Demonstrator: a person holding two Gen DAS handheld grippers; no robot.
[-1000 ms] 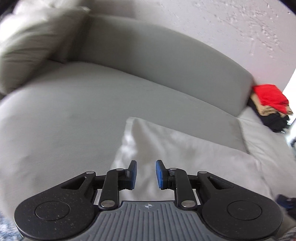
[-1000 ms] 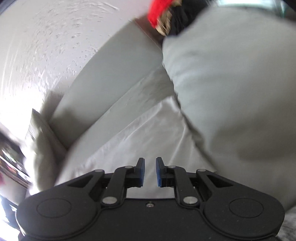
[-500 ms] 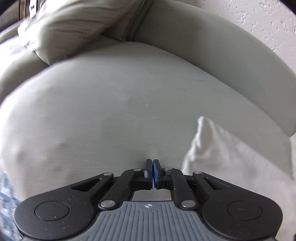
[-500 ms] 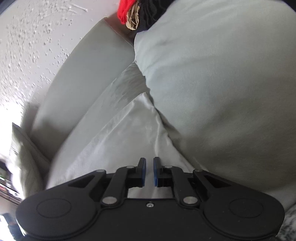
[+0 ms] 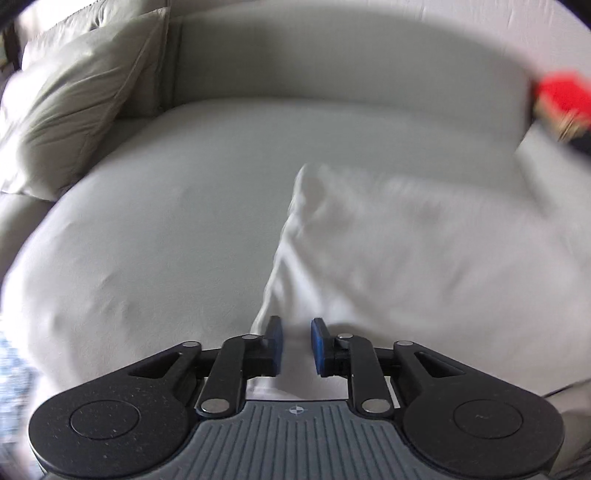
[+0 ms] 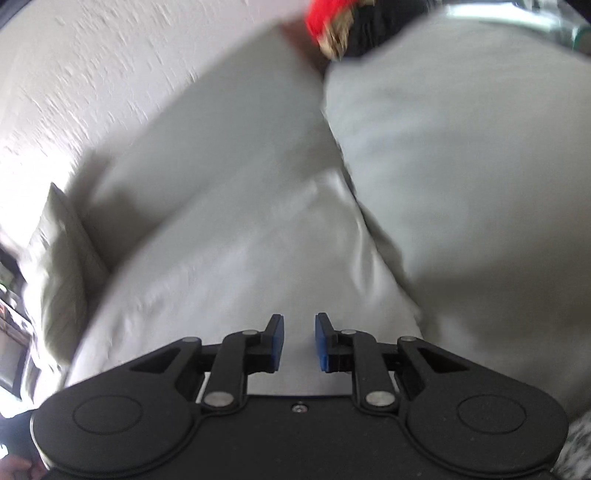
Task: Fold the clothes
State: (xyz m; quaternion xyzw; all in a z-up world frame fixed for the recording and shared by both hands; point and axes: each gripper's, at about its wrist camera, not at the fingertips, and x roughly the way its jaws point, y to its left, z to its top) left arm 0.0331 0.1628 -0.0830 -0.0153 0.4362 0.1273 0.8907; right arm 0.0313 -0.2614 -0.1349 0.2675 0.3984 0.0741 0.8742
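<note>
My left gripper (image 5: 296,345) hangs just above the near left corner of the white cloth (image 5: 406,258), its blue pads (image 5: 275,343) parted by a narrow gap with only fabric showing between them; they grip nothing, though whether their tips touch the cloth I cannot tell. The cloth lies flat on the grey sofa seat (image 5: 166,229), its left edge running away from me to a far corner, and its right half is smeared by motion blur, so creases there are hard to read. At the far left a pale cushion (image 5: 74,110) leans against the sofa back (image 5: 332,62). At the far right edge a red garment (image 5: 563,94) sits on something darker, blurred and cut off by the frame. My right gripper (image 6: 298,341) is likewise slightly parted and empty, poised over the near end of the same white cloth (image 6: 240,266), which here stretches away towards the far left beside a second grey seat cushion (image 6: 461,166) on the right. The red garment (image 6: 327,14) and the dark pile under it appear at the top, blurred and cropped. The textured wall (image 6: 92,74) is streaked too.
</note>
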